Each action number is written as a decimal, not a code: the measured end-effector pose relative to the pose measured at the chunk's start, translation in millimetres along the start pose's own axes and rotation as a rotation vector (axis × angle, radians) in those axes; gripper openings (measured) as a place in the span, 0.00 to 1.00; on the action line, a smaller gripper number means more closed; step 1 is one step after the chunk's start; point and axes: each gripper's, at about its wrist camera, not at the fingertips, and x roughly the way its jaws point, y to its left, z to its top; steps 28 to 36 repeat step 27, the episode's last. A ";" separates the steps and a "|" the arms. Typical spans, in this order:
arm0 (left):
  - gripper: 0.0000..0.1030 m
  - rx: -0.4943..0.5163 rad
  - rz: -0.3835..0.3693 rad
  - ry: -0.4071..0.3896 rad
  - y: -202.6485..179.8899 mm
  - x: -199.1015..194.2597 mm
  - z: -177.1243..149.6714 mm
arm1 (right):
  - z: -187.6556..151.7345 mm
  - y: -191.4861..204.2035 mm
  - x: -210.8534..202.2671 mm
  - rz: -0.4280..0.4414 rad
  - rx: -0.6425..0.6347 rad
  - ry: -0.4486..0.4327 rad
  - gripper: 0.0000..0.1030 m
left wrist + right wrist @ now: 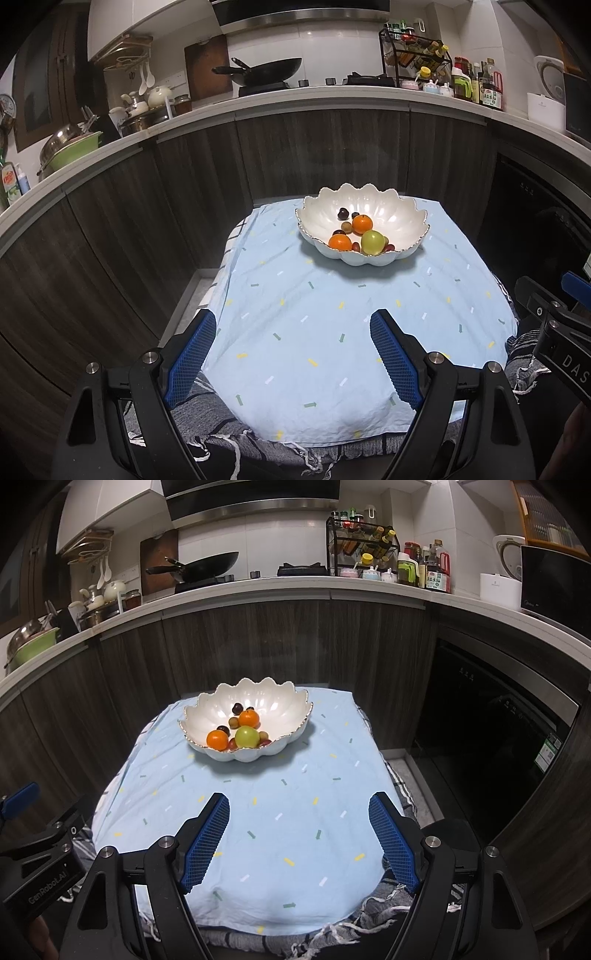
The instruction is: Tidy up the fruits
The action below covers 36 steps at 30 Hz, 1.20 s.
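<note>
1. Two oranges, one nearer (340, 242) and one farther (362, 223), lie in the white scalloped bowl (402, 218) with a green apple (373, 242) and several small dark and reddish fruits (343, 213).
2. All the fruit sits in the near half of the bowl; the green apple touches the farther orange, and the nearer orange lies by the near rim.
3. The fruits are round, so no long axis can be told; the bowl is a little wider across than deep and stands upright.
4. The bowl rests on the far part of the surface, on a light blue cloth (332, 350) with small coloured dashes, over a grey striped cloth (207, 410).
5. The left hand-held gripper (293, 326) is over the near edge of the cloth, its blue pads wide apart with nothing between them.
6. The right hand-held gripper (299, 808) also stands apart and empty, well short of the bowl.
7. Only the right wrist view shows the dark oven front (491, 723) and the microwave (554, 579); there the bowl appears to the left.
8. Only the left wrist view shows the dish soap bottle (8, 181) at the far left; there the bowl appears to the right.
9. Both views show the wok (266, 70) and the spice rack (413, 55) behind.
</note>
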 end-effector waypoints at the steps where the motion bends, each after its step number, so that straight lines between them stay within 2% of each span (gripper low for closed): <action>1: 0.83 -0.001 0.001 -0.001 0.3 -0.3 -0.3 | 0.0 -0.1 0.4 0.000 0.001 0.002 0.76; 36: 0.83 -0.003 -0.016 0.032 -1.3 8.5 -3.3 | -0.3 1.3 1.6 -0.003 -0.001 0.002 0.76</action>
